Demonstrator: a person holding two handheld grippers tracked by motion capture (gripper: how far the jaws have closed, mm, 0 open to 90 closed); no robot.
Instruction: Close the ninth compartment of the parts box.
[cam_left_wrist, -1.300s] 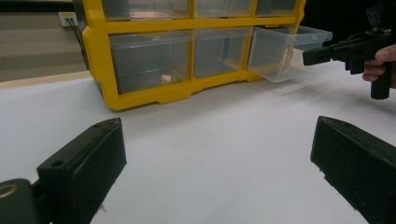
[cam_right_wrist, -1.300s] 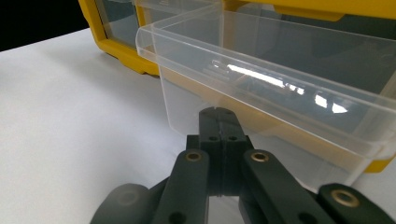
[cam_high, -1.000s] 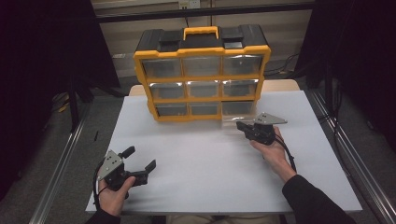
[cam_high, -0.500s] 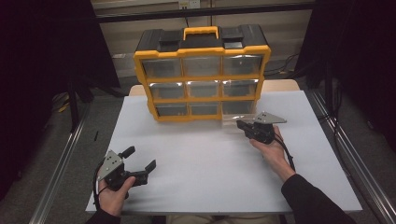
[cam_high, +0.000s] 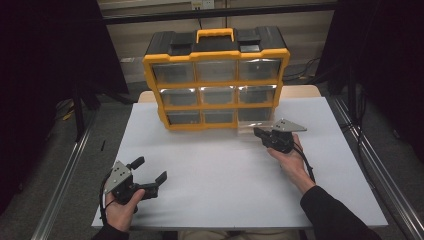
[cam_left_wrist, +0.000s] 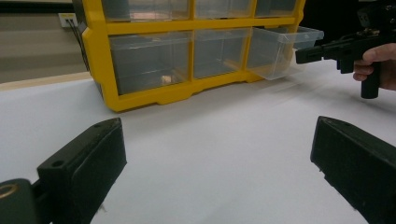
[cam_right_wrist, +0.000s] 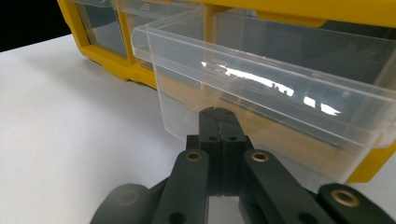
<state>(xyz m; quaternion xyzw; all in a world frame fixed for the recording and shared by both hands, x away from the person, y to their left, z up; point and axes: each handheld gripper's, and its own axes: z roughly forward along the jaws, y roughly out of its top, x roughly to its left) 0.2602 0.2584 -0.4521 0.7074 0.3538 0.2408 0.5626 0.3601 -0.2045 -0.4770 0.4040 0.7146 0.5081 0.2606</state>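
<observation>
A yellow organizer (cam_high: 215, 80) with clear drawers stands at the back of the white table. Its bottom right drawer (cam_high: 252, 127) is pulled partway out. My right gripper (cam_high: 257, 132) is shut on the front of that drawer. In the right gripper view the black jaws (cam_right_wrist: 218, 114) meet at the clear front wall of the drawer (cam_right_wrist: 261, 93), which looks empty. My left gripper (cam_high: 149, 170) stands open near the table's front left, holding nothing. In the left gripper view, between the gripper's (cam_left_wrist: 217, 135) wide jaws, lie the organizer (cam_left_wrist: 98, 56), the open drawer (cam_left_wrist: 280, 49) and the right gripper (cam_left_wrist: 301, 55).
A small tan item (cam_left_wrist: 164, 79) lies in the organizer's bottom left drawer. The table (cam_high: 220, 185) is bare white between the two hands. Metal rails (cam_high: 65, 180) run along both sides of the table, with dark curtains beyond.
</observation>
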